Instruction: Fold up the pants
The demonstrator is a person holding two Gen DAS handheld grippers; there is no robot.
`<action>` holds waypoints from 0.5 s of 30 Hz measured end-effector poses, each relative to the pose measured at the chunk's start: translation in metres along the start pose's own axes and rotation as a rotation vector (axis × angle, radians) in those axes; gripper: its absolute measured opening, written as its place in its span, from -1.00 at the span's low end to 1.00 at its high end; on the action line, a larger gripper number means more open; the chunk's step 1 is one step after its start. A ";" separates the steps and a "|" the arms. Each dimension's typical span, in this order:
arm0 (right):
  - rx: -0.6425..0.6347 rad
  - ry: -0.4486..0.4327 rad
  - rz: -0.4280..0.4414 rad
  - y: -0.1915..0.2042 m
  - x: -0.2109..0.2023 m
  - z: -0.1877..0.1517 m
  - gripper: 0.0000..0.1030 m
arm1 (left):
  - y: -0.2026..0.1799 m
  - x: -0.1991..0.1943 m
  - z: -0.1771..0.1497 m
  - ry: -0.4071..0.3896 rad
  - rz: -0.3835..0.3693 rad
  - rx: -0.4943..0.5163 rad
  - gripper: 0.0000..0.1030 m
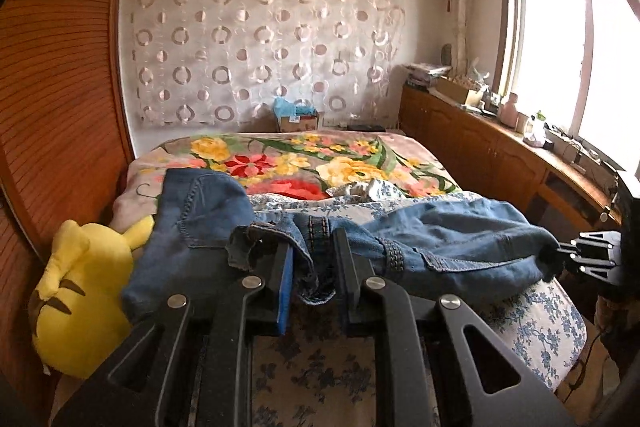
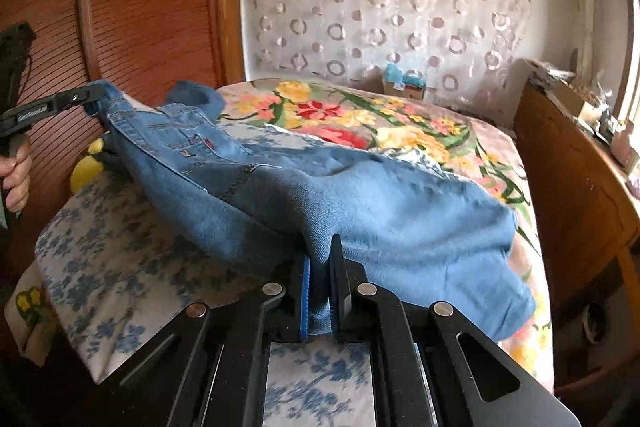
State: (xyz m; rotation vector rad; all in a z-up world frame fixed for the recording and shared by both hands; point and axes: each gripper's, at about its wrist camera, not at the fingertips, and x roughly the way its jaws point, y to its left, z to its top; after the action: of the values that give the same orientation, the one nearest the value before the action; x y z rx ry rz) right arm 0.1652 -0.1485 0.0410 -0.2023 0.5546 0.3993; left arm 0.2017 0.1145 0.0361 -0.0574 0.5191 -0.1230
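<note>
While both tools — left tool [image 1: 312, 255], right tool [image 2: 320, 267] — clamp the jeans [image 2: 360, 211], lift evenly, keeping the waistband taut above the bed [image 2: 120, 259].

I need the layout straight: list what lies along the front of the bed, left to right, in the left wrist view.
Yellow plush toy → left hand-held gripper clamping the jeans at the waistband → right hand-held gripper pinching their far end.
</note>
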 end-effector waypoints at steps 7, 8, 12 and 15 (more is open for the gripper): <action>-0.013 -0.003 0.072 0.022 -0.022 -0.019 -0.87 | 0.019 -0.037 -0.023 -0.012 0.028 -0.030 -0.64; -0.014 -0.002 0.082 0.025 -0.025 -0.022 -0.87 | 0.022 -0.043 -0.029 -0.008 0.033 -0.035 -0.64; -0.016 0.002 0.112 0.034 -0.038 -0.029 -0.86 | 0.032 -0.064 -0.048 0.003 0.052 -0.041 -0.64; -0.016 0.006 0.151 0.035 -0.053 -0.036 -0.86 | 0.040 -0.074 -0.069 0.039 0.058 -0.066 -0.64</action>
State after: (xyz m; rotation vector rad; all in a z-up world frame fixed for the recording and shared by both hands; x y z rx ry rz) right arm 0.0924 -0.1436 0.0369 -0.1774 0.5744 0.5502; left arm 0.1079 0.1627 0.0096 -0.1041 0.5630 -0.0501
